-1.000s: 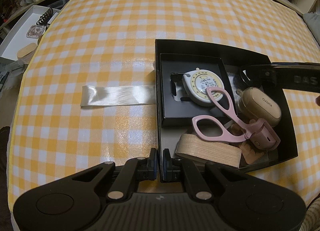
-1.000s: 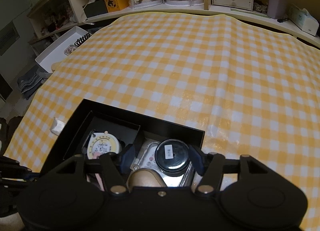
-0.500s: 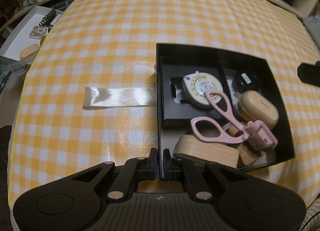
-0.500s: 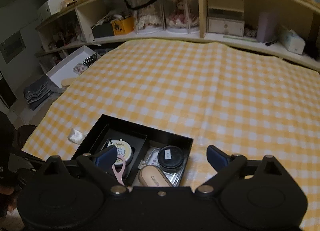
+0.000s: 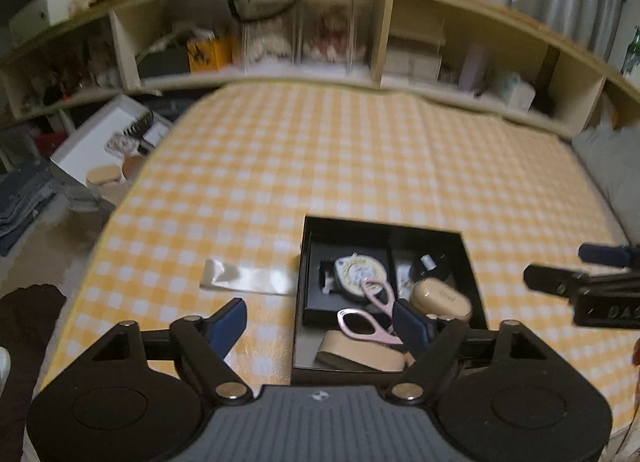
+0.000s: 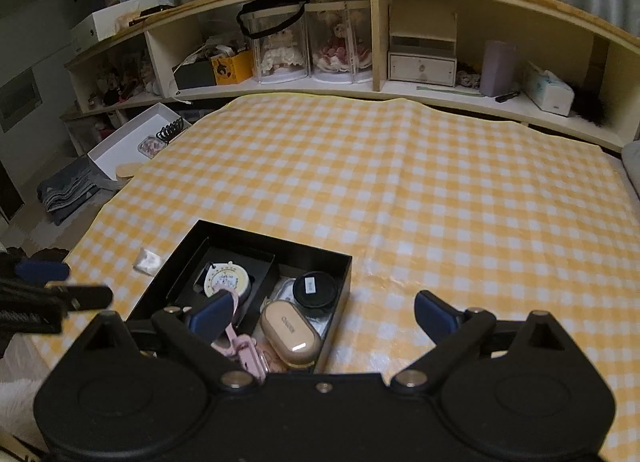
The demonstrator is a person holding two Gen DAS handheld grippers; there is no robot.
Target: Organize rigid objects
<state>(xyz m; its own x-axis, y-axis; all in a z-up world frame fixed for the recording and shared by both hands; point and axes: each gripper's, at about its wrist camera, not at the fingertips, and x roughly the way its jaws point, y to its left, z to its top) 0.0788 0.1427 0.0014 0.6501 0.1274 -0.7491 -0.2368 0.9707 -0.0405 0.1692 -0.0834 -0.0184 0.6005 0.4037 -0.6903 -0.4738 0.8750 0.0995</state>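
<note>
Black box (image 6: 340, 262) on the checked cloth (image 6: 440, 190) holds tape measure (image 6: 227, 282), pink eyelash curler (image 5: 370, 316), beige case (image 6: 290, 332) and round black tin (image 6: 315, 289); left gripper (image 5: 320, 322), jaws just opened, and right gripper (image 6: 320, 316) both released and empty, could snag the curler's protruding loops on re-entry.

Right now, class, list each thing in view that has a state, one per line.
Left claw: open, empty.
Right claw: open, empty.
Black box: lidless, filled.
Tape measure: lying flat in the inner tray.
Pink eyelash curler: resting across other items.
Beige case: closed.
</note>
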